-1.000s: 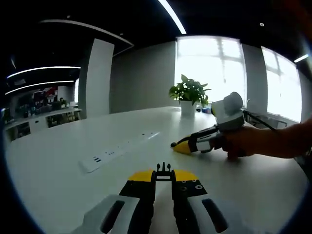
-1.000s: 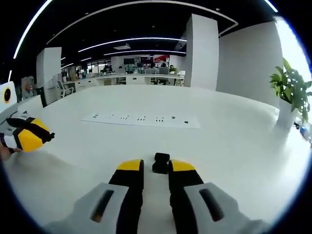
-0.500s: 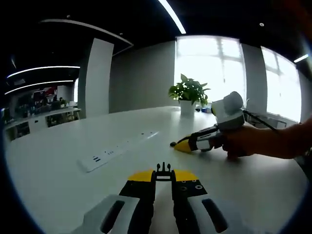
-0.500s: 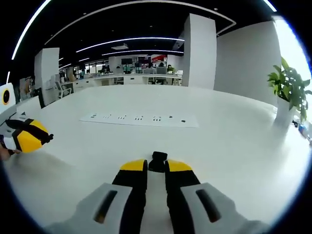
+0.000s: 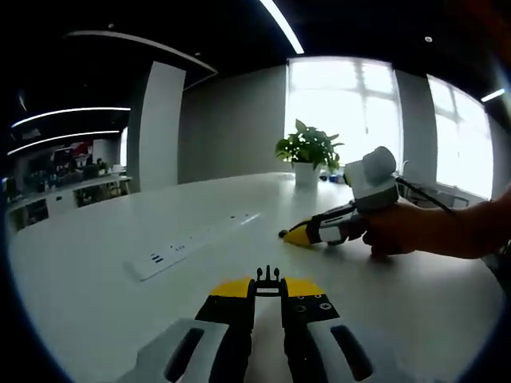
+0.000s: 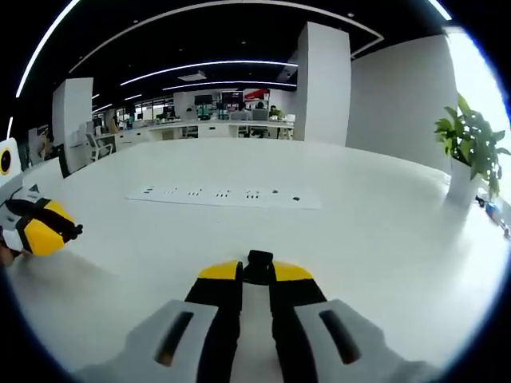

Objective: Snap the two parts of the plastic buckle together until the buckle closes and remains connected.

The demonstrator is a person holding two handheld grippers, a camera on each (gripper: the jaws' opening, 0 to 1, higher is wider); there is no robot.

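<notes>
Now each claw pinches a buckle half — left claw (image 5: 267,289) pronged piece (image 5: 267,279), right claw (image 6: 255,272) socket (image 6: 258,264)

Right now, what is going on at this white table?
A person holds a gripper in each hand over the white table. The left gripper pinches the pronged buckle part; the right gripper is clamped on the black socket part. The two halves are well apart, not yet snapped together. A power strip and a potted plant sit farther off.
</notes>
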